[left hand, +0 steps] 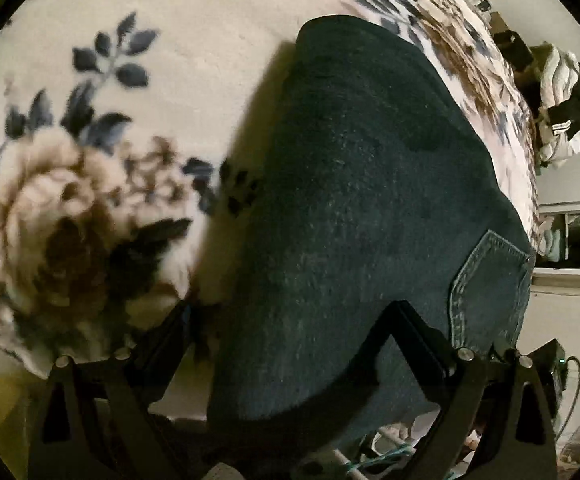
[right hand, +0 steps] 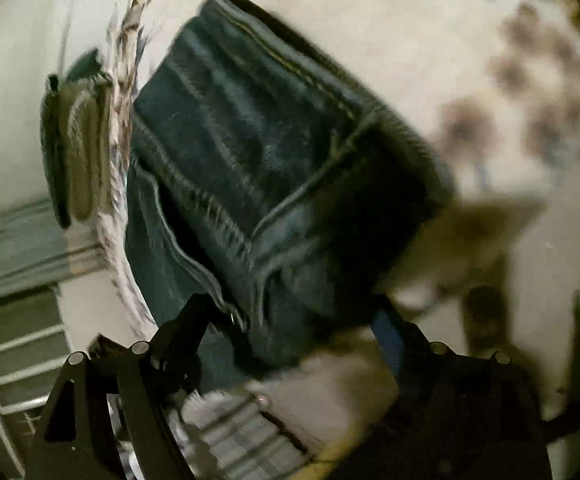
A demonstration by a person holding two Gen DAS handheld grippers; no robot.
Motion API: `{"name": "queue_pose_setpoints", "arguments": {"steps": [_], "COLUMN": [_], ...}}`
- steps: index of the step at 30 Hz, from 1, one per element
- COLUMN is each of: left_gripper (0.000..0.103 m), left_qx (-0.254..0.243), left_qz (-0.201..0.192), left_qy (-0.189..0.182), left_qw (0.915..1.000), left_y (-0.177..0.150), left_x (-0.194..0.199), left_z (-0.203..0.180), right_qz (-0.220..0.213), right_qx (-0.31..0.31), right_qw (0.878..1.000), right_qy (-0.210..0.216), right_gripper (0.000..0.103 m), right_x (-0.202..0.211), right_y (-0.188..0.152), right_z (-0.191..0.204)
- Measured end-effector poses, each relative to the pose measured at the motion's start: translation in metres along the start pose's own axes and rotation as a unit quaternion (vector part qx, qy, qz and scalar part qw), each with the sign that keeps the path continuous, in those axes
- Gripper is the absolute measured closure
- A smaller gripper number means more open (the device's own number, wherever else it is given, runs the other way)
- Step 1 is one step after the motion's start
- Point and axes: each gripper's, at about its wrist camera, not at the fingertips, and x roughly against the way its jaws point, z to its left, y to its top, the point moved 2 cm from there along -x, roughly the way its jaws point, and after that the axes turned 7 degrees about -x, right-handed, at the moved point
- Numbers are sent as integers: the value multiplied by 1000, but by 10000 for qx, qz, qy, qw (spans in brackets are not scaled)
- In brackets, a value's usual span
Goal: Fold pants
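Note:
Dark blue jeans (left hand: 362, 216) lie on a cream floral blanket (left hand: 169, 40), with a back pocket (left hand: 486, 284) showing at the lower right. My left gripper (left hand: 290, 320) stands open, its fingers (left hand: 418, 332) spread wide over the near end of the jeans. In the right wrist view the jeans (right hand: 257, 168) show a waistband and seams, blurred by motion. My right gripper (right hand: 294, 320) is also open, its fingers (right hand: 185, 328) either side of the jeans' near edge. I cannot tell whether either gripper touches the cloth.
The blanket's edge (left hand: 522, 168) drops off at the right, with a pile of clothes (left hand: 562, 96) and white furniture (left hand: 570, 304) beyond. A white rack (right hand: 13, 352) and a hanging bag (right hand: 73, 148) show at the left in the right wrist view.

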Motion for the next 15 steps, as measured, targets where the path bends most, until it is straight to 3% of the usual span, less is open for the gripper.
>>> {"name": "queue_pose_setpoints", "arguments": {"steps": [2,5,11,15], "left_gripper": [3,3,3,3], "left_qx": [-49,-82,-112,-147], "left_qz": [-96,-158,-250,-330], "left_qy": [-83,-169,-244,-221], "left_qw": [9999,9997,9993,9991], "left_y": [2,3,1,3], "left_x": [0,1,5,3], "left_z": [1,1,0,0], "right_qz": [-329,-573,-670,-338], "right_qx": [74,209,359,685], "right_qw": [9989,9969,9935,9963], "right_qy": [338,493,853,394], "right_gripper": [13,13,22,22], "right_x": [2,8,12,3], "right_y": [-2,-4,13,19], "right_z": [2,12,21,20]}}
